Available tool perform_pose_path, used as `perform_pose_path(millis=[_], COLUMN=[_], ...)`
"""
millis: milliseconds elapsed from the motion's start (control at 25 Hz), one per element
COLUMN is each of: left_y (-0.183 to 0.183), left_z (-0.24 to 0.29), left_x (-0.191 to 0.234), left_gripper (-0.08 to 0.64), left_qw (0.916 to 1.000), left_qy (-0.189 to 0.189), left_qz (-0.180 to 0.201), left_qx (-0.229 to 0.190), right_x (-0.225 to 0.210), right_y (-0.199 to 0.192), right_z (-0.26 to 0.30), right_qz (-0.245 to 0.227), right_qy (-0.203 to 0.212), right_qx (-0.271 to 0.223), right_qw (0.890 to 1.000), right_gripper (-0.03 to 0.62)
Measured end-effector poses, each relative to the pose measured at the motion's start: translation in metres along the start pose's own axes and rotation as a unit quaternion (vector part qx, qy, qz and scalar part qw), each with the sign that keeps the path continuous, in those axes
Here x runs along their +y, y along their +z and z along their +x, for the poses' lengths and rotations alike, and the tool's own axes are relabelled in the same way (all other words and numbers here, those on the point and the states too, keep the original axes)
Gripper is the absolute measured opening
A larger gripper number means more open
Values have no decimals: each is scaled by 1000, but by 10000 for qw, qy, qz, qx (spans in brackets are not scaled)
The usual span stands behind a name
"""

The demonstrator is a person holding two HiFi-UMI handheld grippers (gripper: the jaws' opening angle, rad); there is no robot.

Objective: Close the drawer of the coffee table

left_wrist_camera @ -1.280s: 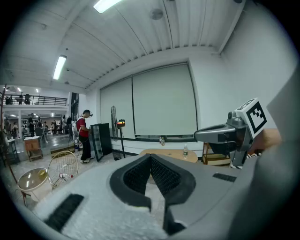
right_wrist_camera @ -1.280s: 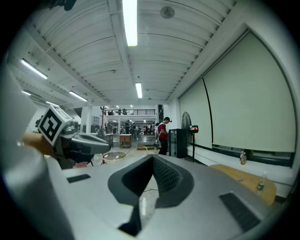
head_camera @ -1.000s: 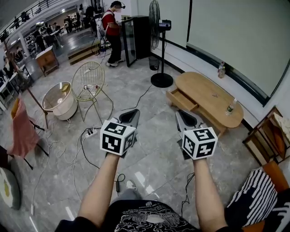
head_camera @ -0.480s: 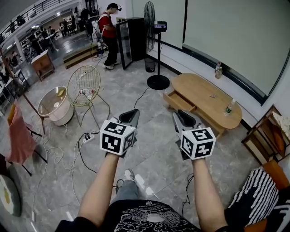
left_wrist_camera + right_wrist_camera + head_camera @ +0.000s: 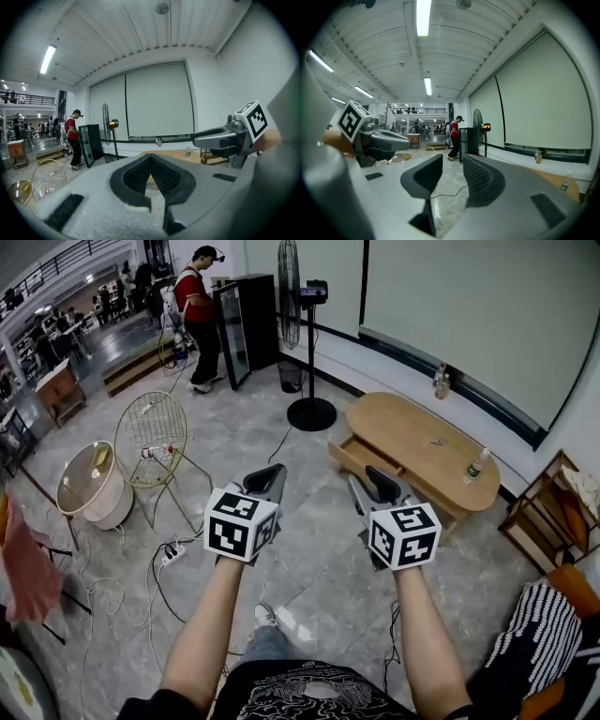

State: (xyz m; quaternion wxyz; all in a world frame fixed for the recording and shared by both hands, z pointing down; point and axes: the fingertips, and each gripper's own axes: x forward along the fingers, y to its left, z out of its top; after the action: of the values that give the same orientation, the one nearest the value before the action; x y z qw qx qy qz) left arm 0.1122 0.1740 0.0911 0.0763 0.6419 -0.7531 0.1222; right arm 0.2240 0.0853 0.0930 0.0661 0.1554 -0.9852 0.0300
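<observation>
A grey stone floor (image 5: 309, 549) lay between the person and the counter (image 5: 422, 442), the low oval wooden coffee table that stood against the far wall, well apart from both outstretched arms. Its drawer (image 5: 361, 457) stood pulled out toward the room on the near side, and what showed of its inside looked bare, though the view was too distant to be sure. Off to the left, a pale round tub (image 5: 94, 498) held something yellowish that could not be made out.

The task appeared to be at the approach stage, with nothing yet touching the drawer. The next move would call for closing in on the counter and setting a gripper flat against the drawer front to push it home.

The left gripper (image 5: 272, 471) was clenched on nothing, its jaws meeting at the tips. The right gripper (image 5: 372, 482) had just been opening and was released, its jaws parted with only floor showing between them. A small bottle (image 5: 476, 465) stood upright on the counter's right end.
</observation>
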Motion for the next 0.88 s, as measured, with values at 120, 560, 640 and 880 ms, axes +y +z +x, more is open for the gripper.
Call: perform_pose_path(millis=[120,560,640,880], left_y=[1,4,4,3], left_z=[29,110,122,147], left_x=[42,155,167,192], left_gripper=[2,2,2,2], left_qw=[9998,9943,9929,9887], left_qy=[-183,-1058,-1188,-1494], left_qz=[-29,-23,41,114], left_qx=[41,88,83,88], right_x=[-2,-8,-10,-16], right_y=[4,23,23,22], right_z=[46,165,181,212], right_qz=[96,296,319,418], right_qy=[-169,-993,-1097,-1383], right_qx=[47,192,214,218], right_qw=[9998,9944,9932,9893], right_gripper=[169,275,285,293])
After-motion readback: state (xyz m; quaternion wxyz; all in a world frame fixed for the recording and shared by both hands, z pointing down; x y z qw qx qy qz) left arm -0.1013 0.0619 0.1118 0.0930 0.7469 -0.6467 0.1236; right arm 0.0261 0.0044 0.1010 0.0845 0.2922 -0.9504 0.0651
